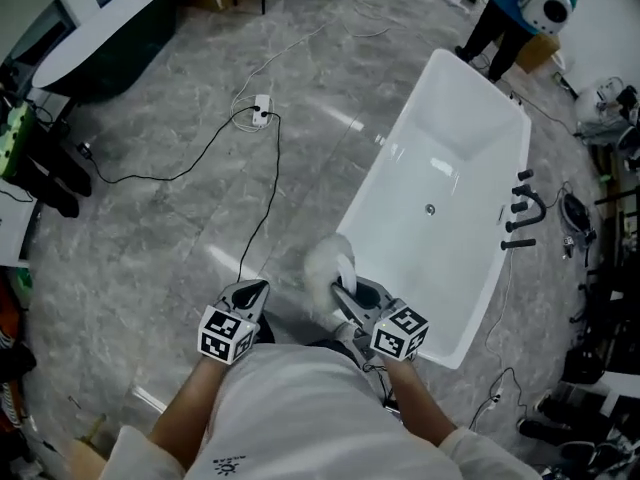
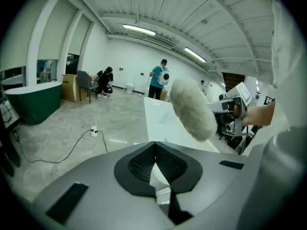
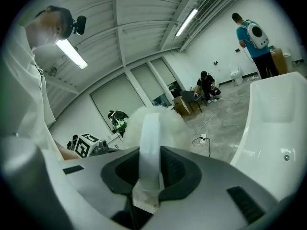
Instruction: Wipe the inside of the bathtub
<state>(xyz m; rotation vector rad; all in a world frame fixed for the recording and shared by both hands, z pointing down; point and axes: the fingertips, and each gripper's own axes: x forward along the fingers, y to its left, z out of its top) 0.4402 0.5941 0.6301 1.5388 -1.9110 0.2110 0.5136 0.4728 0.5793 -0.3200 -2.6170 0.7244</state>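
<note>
Right gripper [image 1: 342, 290] fingers clamped on the white handle [image 3: 149, 147] of a fluffy duster [image 1: 327, 260], just beside the bathtub [image 1: 400, 148] near end. Left gripper [image 1: 256, 291] fingers pressed together, nothing between.

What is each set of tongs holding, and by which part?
The right tongs clamp the fluffy white duster by its flat white handle; the left tongs are shut on nothing.

The person wears a loose off-white shirt [image 1: 300, 408] with matching sleeves and a small dark print [image 1: 230, 463] on its front. The left gripper [image 1: 255, 290] and the right gripper [image 1: 342, 290] have smooth grey shells with black ribbed pads [image 2: 139, 166] set in a black collar. Each carries a white cube [image 1: 228, 334] with black square markers.
</note>
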